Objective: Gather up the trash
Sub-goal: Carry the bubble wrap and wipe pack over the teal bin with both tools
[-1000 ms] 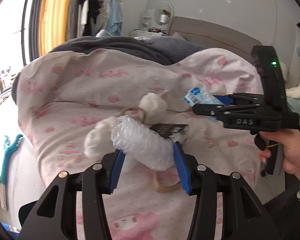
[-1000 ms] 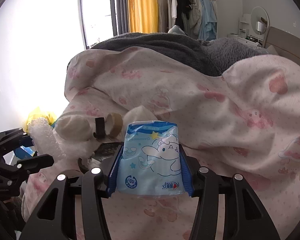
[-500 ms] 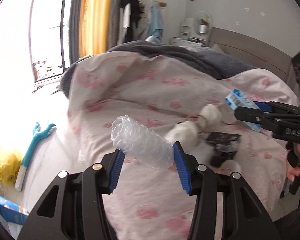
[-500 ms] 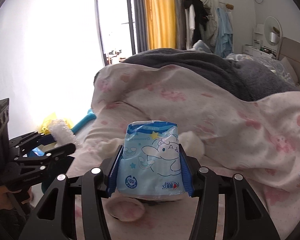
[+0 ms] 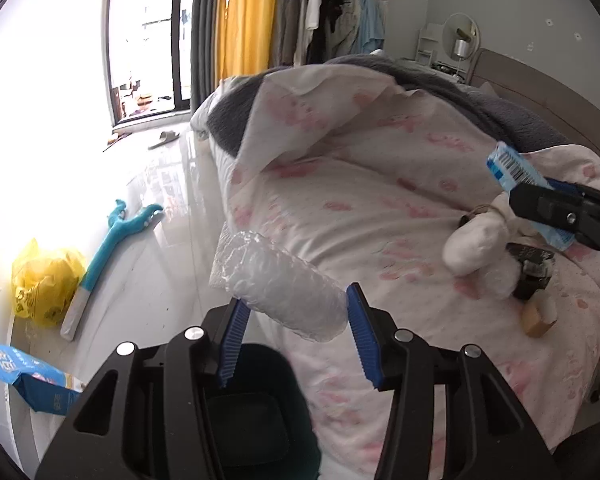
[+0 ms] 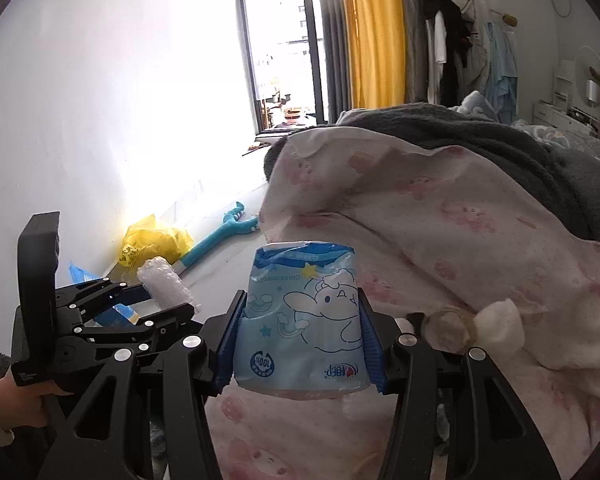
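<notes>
The left gripper [image 5: 294,322] clamps a bubble-wrap roll [image 5: 278,282] just above a dark bin [image 5: 260,412] at the bed's near edge; the right gripper [image 6: 302,344] clamps a blue packet [image 6: 302,320] over the quilt [image 6: 440,240]. Centre each piece over the bin's mouth before letting go, wrap first since it is nearest.

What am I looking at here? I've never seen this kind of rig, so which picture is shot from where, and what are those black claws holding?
No robot here: a person carries one hand-held gripper in each hand, each with a fisheye camera looking along its two black, blue-padded fingers. The left camera shows the left hand-held gripper shut on a clear roll of bubble wrap, above a dark bin. The right camera shows the right hand-held gripper shut on a light blue cartoon-printed tissue pack. Each gripper also appears at the edge of the other's view. Below lies a pink-patterned white quilt with white crumpled wads and a cardboard tape ring.
</notes>
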Motion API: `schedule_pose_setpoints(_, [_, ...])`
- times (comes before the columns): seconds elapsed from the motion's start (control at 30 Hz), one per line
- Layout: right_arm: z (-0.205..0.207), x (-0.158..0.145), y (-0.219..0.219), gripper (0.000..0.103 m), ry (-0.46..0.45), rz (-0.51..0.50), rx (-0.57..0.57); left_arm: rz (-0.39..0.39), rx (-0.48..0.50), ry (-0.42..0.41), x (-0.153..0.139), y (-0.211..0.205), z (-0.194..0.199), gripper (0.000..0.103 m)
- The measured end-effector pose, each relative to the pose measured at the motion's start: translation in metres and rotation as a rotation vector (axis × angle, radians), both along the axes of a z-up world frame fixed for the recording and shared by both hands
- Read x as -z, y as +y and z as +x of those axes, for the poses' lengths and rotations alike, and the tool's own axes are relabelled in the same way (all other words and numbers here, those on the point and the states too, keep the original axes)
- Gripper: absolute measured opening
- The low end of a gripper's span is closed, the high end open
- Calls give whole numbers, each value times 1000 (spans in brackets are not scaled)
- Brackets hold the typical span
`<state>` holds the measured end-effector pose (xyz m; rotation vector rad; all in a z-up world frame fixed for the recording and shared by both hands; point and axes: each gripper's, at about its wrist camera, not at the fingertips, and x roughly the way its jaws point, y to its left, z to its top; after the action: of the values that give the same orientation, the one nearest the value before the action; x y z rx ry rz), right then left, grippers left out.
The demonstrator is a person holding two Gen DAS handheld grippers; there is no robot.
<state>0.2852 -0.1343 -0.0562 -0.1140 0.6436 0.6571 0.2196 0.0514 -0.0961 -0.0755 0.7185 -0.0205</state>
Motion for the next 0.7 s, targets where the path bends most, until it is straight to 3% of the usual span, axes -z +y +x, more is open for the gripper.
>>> schedule_pose_setpoints(0.43, [-12,28,101,53,71,-42,-141,-31,-100,195,47,77,-13,52])
schedule_pose_setpoints(0.7, [-19,46,146,53,131,-77,-188,-99,-142,321,76,113,-18,52])
